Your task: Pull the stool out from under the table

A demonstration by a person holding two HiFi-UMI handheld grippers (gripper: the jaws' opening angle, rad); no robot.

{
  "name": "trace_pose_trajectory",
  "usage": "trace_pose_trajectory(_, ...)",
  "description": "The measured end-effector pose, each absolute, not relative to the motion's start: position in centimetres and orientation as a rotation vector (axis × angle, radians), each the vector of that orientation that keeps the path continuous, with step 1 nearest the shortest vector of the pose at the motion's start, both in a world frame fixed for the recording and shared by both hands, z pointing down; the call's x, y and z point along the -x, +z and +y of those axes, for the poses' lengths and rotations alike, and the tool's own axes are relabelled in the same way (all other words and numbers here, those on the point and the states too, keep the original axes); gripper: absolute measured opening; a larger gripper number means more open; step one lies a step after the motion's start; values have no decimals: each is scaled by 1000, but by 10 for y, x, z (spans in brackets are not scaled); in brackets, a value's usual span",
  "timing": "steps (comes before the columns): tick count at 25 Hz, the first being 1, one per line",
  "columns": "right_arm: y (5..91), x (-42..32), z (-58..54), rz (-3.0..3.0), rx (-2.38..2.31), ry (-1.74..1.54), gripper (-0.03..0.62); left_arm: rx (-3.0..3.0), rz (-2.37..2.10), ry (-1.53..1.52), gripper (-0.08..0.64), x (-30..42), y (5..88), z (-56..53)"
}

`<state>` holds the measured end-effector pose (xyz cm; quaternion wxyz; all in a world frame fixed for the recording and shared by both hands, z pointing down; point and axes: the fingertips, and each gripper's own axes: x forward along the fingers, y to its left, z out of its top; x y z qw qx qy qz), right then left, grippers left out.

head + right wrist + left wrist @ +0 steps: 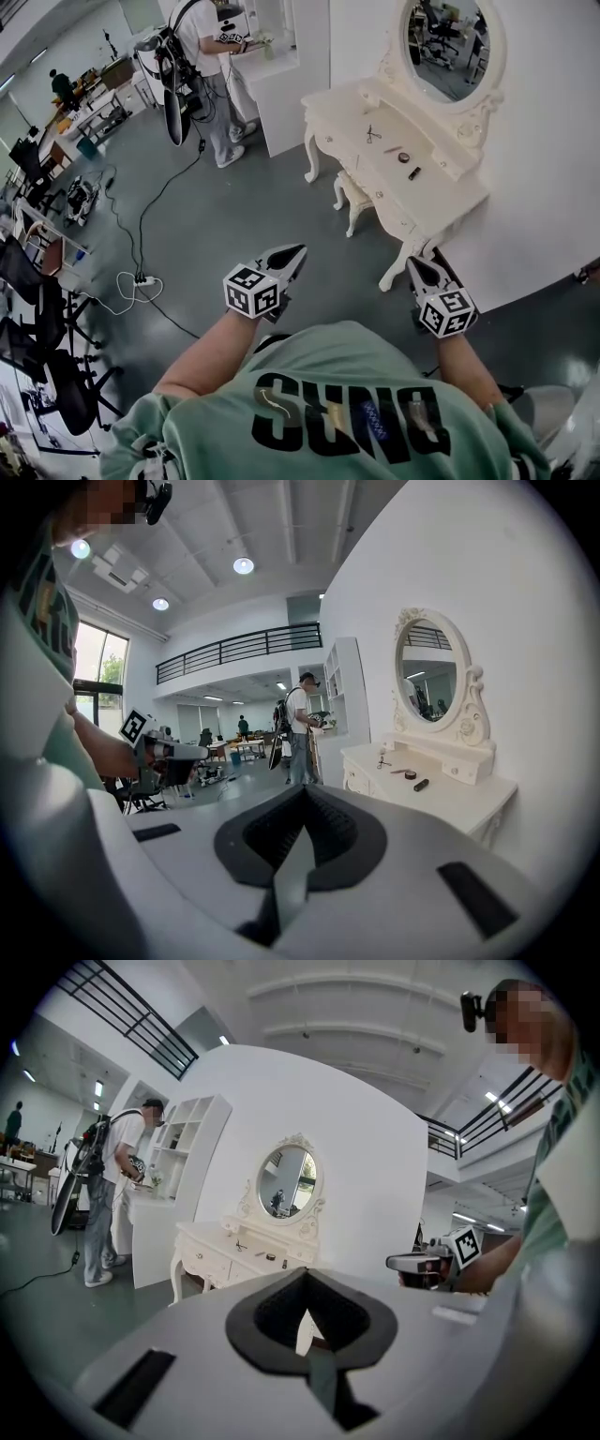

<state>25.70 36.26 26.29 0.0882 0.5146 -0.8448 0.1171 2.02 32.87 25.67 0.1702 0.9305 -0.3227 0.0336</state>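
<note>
Your left gripper point(294, 254) and right gripper point(416, 265) sit lower centre, both jaws closed, empty. White stool point(349, 191) is tucked under the dressing table point(441, 187), upper right.

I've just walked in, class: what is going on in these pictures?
A person holds a left gripper and a right gripper, both shut and empty, facing a white dressing table. The stool sits tucked under it, untouched. A second person stands at a shelf unit beyond.
</note>
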Motion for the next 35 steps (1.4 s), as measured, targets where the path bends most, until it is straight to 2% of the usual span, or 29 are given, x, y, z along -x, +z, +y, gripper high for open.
trace_pose_trajectory(14,284,-246,302,-2493,-1509,384,-6,-2614,-891,94,8,-10,276,269)
trace_pose_trajectory(28,300,-177,111,-2316,-1732,446,-6,-2679,-561,190,8,38,301,35)
trace_pose_trajectory(35,300,-149,52,-2255,-1791,466,-6,-2688,-443,224,8,52,305,-38)
